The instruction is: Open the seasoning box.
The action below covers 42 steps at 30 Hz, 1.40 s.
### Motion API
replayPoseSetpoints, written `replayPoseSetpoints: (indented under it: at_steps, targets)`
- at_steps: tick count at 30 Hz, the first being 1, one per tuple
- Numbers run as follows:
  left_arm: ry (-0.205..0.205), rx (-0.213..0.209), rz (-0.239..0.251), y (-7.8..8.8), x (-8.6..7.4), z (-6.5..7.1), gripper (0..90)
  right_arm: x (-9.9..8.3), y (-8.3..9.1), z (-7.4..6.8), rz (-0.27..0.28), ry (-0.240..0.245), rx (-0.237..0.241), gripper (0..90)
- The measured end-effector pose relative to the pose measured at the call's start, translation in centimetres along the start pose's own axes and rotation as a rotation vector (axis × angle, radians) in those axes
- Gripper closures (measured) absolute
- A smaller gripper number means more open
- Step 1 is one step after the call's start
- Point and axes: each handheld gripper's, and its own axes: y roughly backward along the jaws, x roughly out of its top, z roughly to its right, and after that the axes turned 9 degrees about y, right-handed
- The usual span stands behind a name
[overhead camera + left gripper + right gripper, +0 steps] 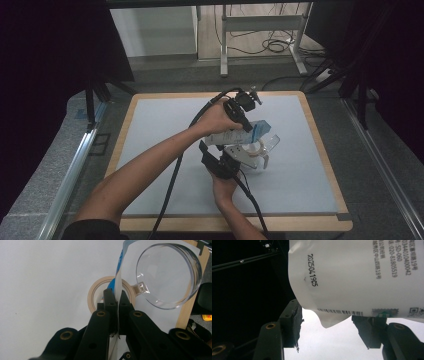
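Two claws work a white-and-blue pouch [239, 134] above the middle of the table [165, 125], tipped with its blue end toward a clear measuring cup [262, 145] that stands beside a roll of tape [245, 151]. From the left claw view, the left claw [115, 296] is clenched flat on a thin edge of the pouch, with the cup's open mouth [168, 275] and the tape ring [96, 296] below it. From the right claw view, the right claw [328, 327] stands wide with the pouch's printed lower corner [329, 321] hanging between the jaws; the pads look apart from it, so I judge it released. The cup looks empty, so the pour seems positioned but not begun; tipping the contents in and setting the pouch down remain.
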Motion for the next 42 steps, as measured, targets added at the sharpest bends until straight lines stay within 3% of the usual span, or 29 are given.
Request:
replayPoseSetpoints:
  at_steps: [42]
  targets:
    - [-0.016,0.013,-0.018,-0.09,0.41,0.24,90.0,0.19,-0.2,0.07,0.014,-0.007,-0.005,42.9]
